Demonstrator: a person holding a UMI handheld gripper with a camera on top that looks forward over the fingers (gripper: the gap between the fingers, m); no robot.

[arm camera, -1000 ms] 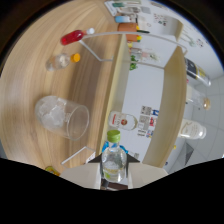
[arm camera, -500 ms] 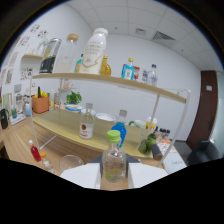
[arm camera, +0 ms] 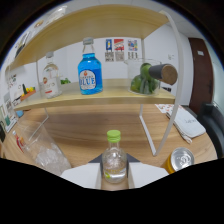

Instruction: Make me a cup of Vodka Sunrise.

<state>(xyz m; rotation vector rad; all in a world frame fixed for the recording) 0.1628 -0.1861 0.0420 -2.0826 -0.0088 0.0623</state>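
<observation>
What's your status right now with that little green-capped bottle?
Hand-held gripper shut on green-capped bottle, upright. Glass of ice just ahead, beside it. Nothing in the way.

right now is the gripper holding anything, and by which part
Yes: the gripper holds a small clear bottle with a green cap, its fingers pressing on the bottle's lower body, one on each side.

just the one view here, the camera riding on my gripper [arm camera: 115,172], looking forward along the fingers and sitting low over the wooden table [arm camera: 90,130]. it faces the white-framed shelf [arm camera: 110,97] head on and close, level with its lower board, so the blue bottle [arm camera: 89,67] stands near eye height. a small green-capped bottle [arm camera: 114,157] sits right at the lens. wide-angle, edges curve; no second view to share anything.
</observation>
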